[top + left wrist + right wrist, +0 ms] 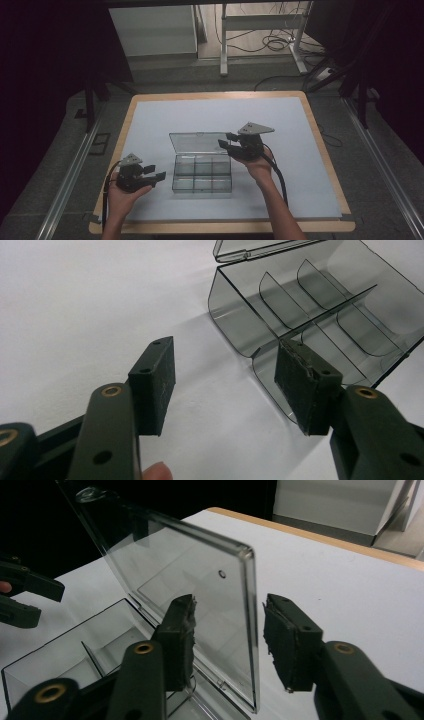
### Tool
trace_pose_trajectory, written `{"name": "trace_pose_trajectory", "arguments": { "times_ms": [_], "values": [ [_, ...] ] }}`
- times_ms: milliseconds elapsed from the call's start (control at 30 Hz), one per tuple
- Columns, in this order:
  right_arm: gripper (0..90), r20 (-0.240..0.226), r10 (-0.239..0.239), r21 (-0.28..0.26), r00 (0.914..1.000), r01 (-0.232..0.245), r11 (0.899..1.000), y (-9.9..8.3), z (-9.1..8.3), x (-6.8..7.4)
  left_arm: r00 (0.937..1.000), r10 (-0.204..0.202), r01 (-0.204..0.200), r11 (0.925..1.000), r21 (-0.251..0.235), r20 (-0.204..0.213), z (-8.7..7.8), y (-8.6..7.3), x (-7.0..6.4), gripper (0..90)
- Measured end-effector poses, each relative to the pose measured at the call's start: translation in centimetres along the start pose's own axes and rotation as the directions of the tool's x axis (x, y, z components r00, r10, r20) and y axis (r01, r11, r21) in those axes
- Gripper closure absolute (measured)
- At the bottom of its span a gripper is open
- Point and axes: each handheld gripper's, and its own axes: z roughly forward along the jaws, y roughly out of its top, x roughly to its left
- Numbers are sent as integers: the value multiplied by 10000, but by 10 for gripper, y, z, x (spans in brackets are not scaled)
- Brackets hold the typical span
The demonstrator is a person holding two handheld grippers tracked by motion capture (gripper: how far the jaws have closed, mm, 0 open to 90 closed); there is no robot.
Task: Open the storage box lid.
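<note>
A clear plastic compartment box [202, 176] sits mid-table, its lid [198, 143] raised upright at the back. My right gripper [226, 140] is open at the lid's right edge. In the right gripper view that lid [200, 595] edge stands between the pads of the right gripper [227, 640], nearer the right pad, with a gap on both sides. My left gripper [155, 172] is open just left of the box, low over the mat. In the left gripper view the left gripper [225, 385] frames bare mat, its right pad in front of the box's [320, 310] near corner. The compartments look empty.
A white mat [150, 115] covers the wooden table [320, 145]. Behind the table are a white cabinet [152, 30], a metal desk frame [223, 45] and cables [272, 42] on the floor. The left gripper's jaws [25, 597] show at the far left of the right gripper view.
</note>
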Motion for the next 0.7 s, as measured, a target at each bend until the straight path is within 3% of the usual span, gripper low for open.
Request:
{"name": "trace_pose_trajectory", "arguments": {
  "times_ms": [700],
  "values": [
    [663,10,262,-84,9997,-262,9996,1,8,-12,10000,-25,26,9998,171,-9,3,-1,3,412]
  ]
}}
